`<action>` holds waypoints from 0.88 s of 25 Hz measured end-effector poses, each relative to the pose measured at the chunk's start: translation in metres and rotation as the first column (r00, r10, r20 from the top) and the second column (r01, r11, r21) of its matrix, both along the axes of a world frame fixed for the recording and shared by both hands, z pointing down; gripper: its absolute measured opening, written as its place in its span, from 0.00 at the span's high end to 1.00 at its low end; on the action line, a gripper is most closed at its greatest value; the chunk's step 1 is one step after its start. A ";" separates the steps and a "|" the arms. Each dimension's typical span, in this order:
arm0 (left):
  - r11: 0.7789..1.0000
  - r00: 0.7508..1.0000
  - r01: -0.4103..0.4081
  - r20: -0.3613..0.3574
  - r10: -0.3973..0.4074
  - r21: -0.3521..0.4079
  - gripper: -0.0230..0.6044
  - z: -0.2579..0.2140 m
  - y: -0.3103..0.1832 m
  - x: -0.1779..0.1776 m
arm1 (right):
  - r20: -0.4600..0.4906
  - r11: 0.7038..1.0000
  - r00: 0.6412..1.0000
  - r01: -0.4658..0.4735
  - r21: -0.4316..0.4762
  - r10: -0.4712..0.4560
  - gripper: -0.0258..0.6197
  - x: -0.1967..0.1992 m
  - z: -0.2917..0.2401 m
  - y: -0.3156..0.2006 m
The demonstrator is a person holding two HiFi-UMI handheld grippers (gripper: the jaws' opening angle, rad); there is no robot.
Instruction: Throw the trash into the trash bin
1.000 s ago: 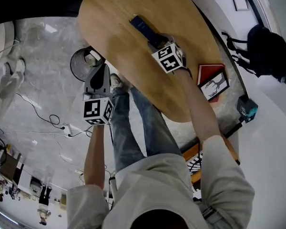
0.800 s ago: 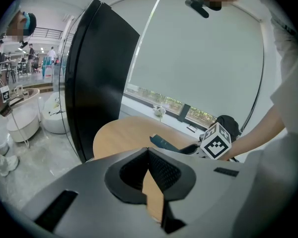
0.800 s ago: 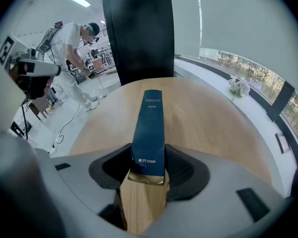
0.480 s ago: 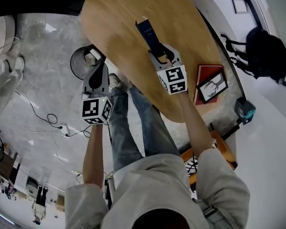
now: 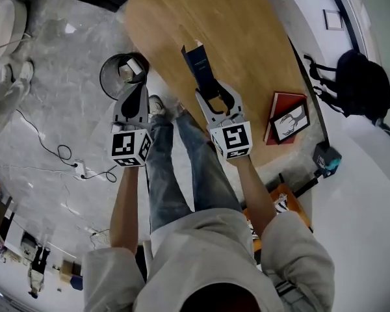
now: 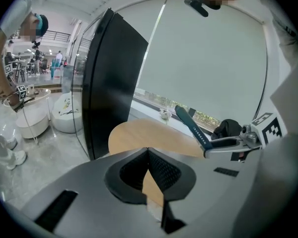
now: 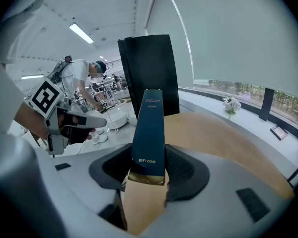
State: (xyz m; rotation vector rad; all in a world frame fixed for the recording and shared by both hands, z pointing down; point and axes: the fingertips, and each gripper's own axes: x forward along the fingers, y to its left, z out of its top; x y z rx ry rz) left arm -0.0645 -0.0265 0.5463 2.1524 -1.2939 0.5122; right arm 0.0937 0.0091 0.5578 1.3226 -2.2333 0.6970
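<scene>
The box (image 7: 149, 128), a slim dark blue carton, is clamped across its width by the pads of the right tongs (image 7: 149, 168), which hold only its near, gold-edged end. It sits in the middle of the head view, in the air over the left edge of the tabletop (image 5: 247, 38). With so little of it inside the grip and most of its length sticking out beyond, a quick swing toward the bin could likely lever it in the pads, so that it twists or slides out and lands on the tabletop or the floor. The left tongs (image 5: 137, 88) are closed on nothing and hang left of centre, just below the bin (image 5: 104, 83) in the picture. An arm crossing that way could knock against them. The bin stands on the floor at the upper left, close beside the tabletop's edge, and already has something pale in it. Its mouth looks not much wider than the box is long, so a release with the box lying crosswise might leave it bridging the rim or tipping off outside. The box's long axis follows the line of the right tongs. It points away from the person, toward the top of the head view and a little left. In the right gripper view it stands nearly upright in mid-frame, printed face to the camera, free end farthest.
</scene>
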 end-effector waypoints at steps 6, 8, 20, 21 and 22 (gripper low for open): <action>0.996 0.996 0.087 0.001 -0.087 0.011 0.93 -0.006 0.013 -0.037 | 0.016 0.999 0.998 0.054 0.005 -0.055 0.62 -0.038 -0.007 -0.007; 0.992 0.993 0.122 0.003 -0.122 0.016 0.93 -0.008 0.019 -0.055 | 0.008 0.995 0.995 0.095 0.009 -0.095 0.62 -0.052 -0.006 -0.007; 0.940 0.940 0.341 0.015 -0.341 0.030 0.93 -0.014 0.066 -0.175 | 0.022 0.941 0.941 0.338 0.030 -0.338 0.62 -0.182 -0.011 0.002; 0.934 0.934 0.356 0.016 -0.356 0.030 0.93 -0.013 0.071 -0.183 | 0.023 0.935 0.935 0.354 0.028 -0.355 0.62 -0.191 -0.009 0.004; 0.929 0.929 0.370 0.017 -0.370 0.029 0.93 -0.013 0.075 -0.190 | 0.024 0.929 0.929 0.370 0.025 -0.370 0.62 -0.199 -0.008 0.007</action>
